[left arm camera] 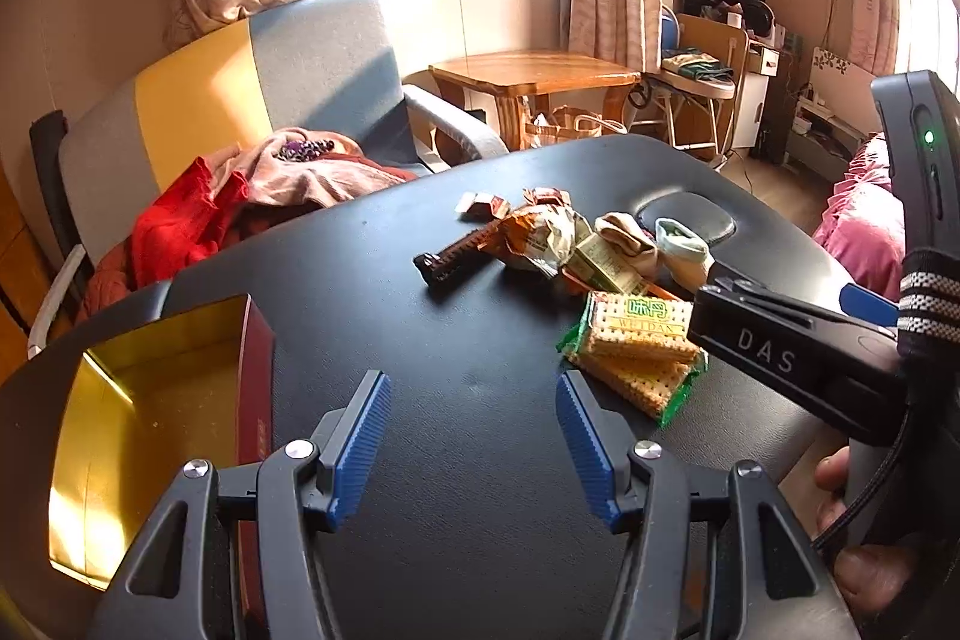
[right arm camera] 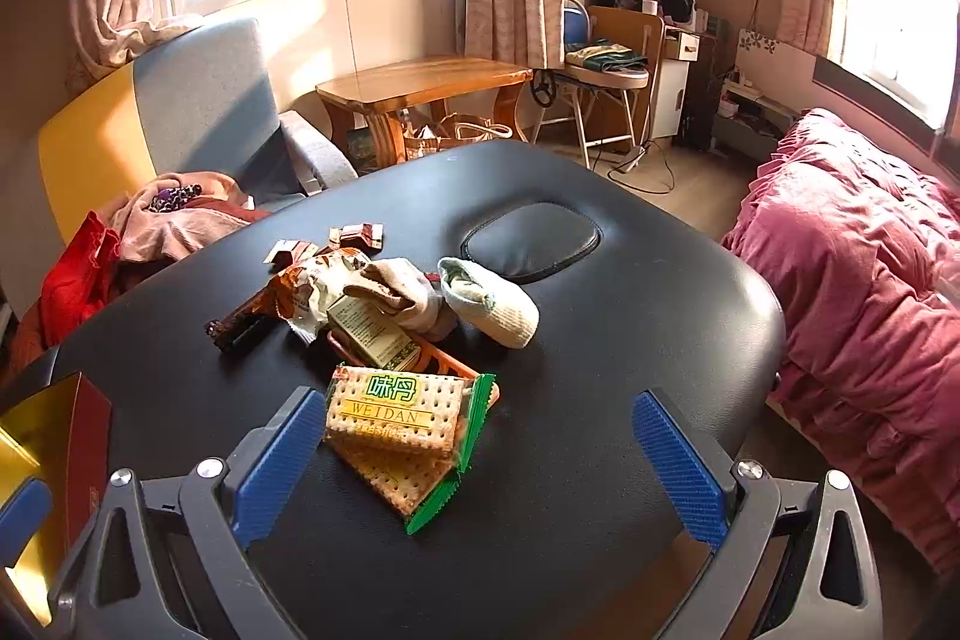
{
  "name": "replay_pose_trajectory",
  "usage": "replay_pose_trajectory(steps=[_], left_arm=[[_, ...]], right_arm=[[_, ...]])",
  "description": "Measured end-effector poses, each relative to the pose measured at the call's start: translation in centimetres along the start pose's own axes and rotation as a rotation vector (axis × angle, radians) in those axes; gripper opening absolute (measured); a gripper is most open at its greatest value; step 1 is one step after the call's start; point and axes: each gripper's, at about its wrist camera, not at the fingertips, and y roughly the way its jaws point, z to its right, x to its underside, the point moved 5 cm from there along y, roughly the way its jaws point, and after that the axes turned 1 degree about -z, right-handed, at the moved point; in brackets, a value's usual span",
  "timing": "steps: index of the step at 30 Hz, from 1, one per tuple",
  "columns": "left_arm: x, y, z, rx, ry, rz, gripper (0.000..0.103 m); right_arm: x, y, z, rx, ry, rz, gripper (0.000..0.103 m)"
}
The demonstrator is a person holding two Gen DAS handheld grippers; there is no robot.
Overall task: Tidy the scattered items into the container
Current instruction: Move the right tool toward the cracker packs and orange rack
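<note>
A red box with a gold inside [left arm camera: 138,400] stands open on the black padded table [left arm camera: 468,340] at the left; its edge shows in the right wrist view [right arm camera: 66,436]. A pile of items lies mid-table: WEIDAN cracker packs [right arm camera: 402,436] [left arm camera: 642,346], a green carton [right arm camera: 372,334], a crumpled snack wrapper [right arm camera: 312,292], a dark stapler-like tool [right arm camera: 240,328] [left arm camera: 450,262], two rolled socks [right arm camera: 492,310], small candy packets [right arm camera: 354,235]. My left gripper [left arm camera: 474,436] is open and empty, right of the box. My right gripper [right arm camera: 480,466] is open, with the crackers just ahead of its left finger.
A grey and yellow armchair [left arm camera: 240,100] with red and pink clothes stands behind the table at left. A wooden side table [left arm camera: 534,82] is beyond. A pink-covered bed [right arm camera: 858,292] lies to the right. The table has an oval padded inset [right arm camera: 528,238].
</note>
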Motion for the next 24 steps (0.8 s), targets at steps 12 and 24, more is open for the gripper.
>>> replay_pose_trajectory(steps=[12, 24], left_arm=[[2.9, 2.8, 0.1, 0.083, 0.011, -0.117, 0.058], [7.4, 5.8, -0.5, 0.093, 0.033, -0.23, 0.058]], right_arm=[[1.0, 0.0, 0.0, -0.121, -0.087, 0.005, 0.103], [3.7, 2.7, 1.5, -0.494, -0.046, -0.161, 0.103]])
